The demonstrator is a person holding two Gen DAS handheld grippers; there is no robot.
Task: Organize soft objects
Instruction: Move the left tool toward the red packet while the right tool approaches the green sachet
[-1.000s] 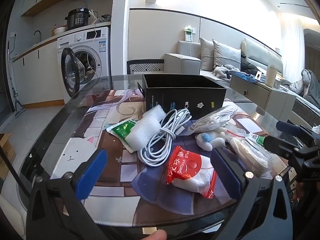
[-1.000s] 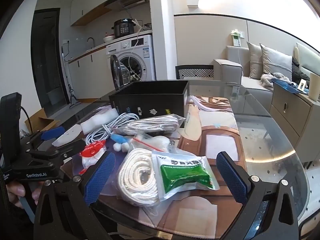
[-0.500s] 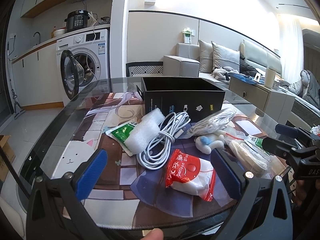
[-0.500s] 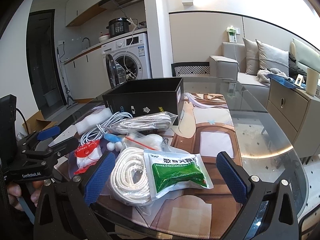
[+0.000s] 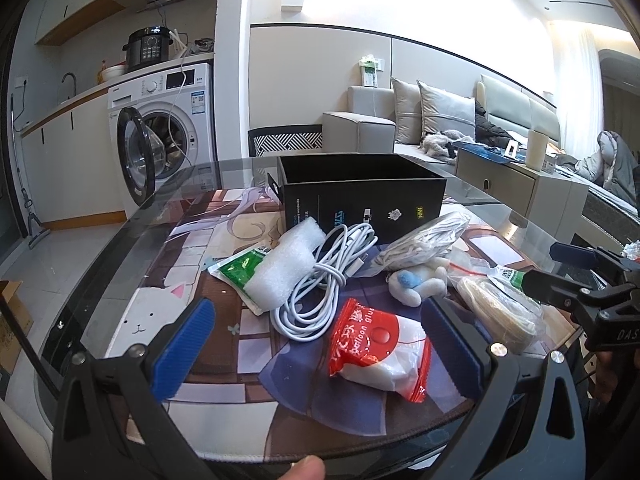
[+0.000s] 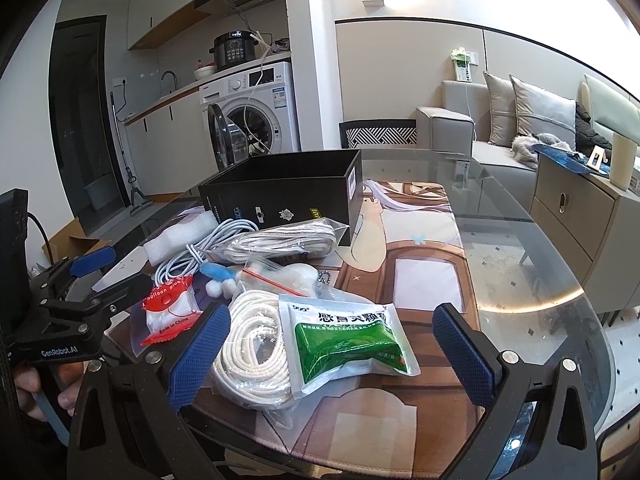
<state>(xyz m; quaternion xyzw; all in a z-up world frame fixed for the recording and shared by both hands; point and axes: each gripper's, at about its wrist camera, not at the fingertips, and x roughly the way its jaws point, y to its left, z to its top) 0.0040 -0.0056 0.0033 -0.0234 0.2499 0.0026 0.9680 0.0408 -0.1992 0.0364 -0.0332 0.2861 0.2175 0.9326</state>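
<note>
Right wrist view: right hand-held gripper [image 6: 330,354] wide open, empty, w/ green sachet [image 6: 346,342] between fingers, prob. light, squishy, slick; pinch mid-body.

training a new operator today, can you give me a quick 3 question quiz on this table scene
1. True or false: the black box already holds the white charging cable.
2. Which item lies between the open fingers of the right gripper? A) foam roll B) green sachet C) plush toy
3. Fill in: the red-and-white packet in front of the left gripper is printed "balloon ____".

Key
1. False: the cable lies on the table mat in front of the box, beside the foam roll.
2. B: the green sachet, resting partly on the bagged white rope.
3. glue
</note>
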